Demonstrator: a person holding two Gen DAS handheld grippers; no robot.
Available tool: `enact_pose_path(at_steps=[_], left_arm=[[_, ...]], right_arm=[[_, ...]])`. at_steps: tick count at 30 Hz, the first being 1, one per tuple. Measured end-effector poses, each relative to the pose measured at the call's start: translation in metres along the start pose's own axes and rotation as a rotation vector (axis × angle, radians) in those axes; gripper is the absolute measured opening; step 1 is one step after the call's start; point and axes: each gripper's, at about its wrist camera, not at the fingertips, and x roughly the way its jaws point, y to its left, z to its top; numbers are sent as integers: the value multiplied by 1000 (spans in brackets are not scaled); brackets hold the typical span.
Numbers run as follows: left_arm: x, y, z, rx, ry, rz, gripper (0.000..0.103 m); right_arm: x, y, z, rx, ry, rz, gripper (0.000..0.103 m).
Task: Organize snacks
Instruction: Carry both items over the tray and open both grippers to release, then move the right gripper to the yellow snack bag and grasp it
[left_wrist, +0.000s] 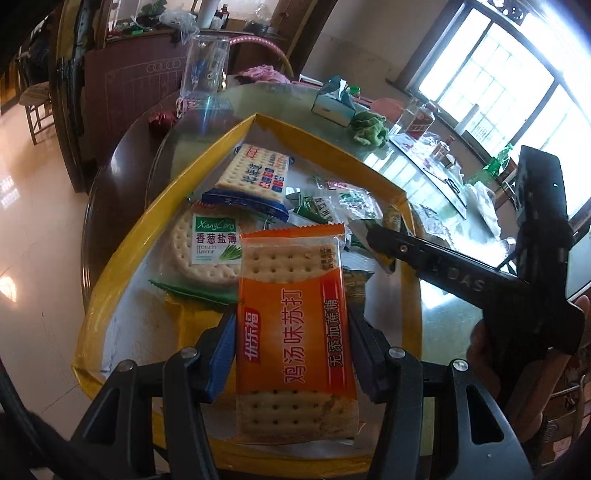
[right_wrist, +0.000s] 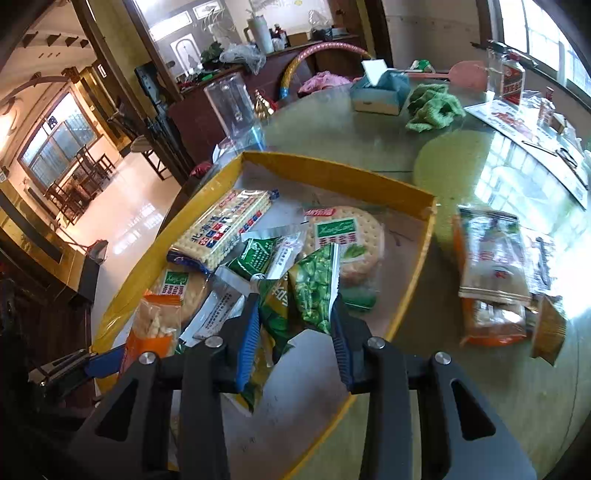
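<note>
A: Starting with the left wrist view: what are you holding?

B: I'm pinching an orange cracker packet in the left hand-held gripper, both fingers pressing on its long edges. It's hanging over the near end of the yellow tray, just above the tray floor. Past it in the tray I'm seeing a round cracker packet with a green label and a blue-ended cracker packet. The right hand-held gripper is reaching in from the side over the green packets.

A: And the right wrist view?

B: There the right hand-held gripper is closing on a green snack bag, crumpled between the fingers, over the middle of the tray. Some packets are lying outside on the glass surface, well apart from the tray wall.

A: So which step is this?

B: I'm judging it as mid-sorting: both hands are carrying one item each, neither yet placed. Next I'm needing to set the orange packet flat beside the other crackers, and lift the green bag clear without dragging its neighbours
</note>
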Motion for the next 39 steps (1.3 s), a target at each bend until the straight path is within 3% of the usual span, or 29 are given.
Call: enact_pose_path(at_steps=[3,9,13,17,22,30,39], left_arm=[[6,3,-1,-13,11,4,56],[6,9,-1,-40,-7,9,57],[-2,10,0,-44,-35,5,64],[-15,4,-2,-24,-106,52,72],[-28,-17,-10,16,-127,-11,75],[-28,-70,-20,95,-92,-146,78],[-20,-98,-28,115,-51,-164,78]], right_arm=[[12,0,1,-4,15,-27,40],[19,-12,2,55,16,-8,52],[-1,-17,-1,79,-29,29,65],[-30,-25,-10,95,-87,40,66],[-65,-53,-28,164,-136,70,68],[-114,-124,-63,272,-184,-9,69],[-105,-189,-66,344,-131,-105,69]])
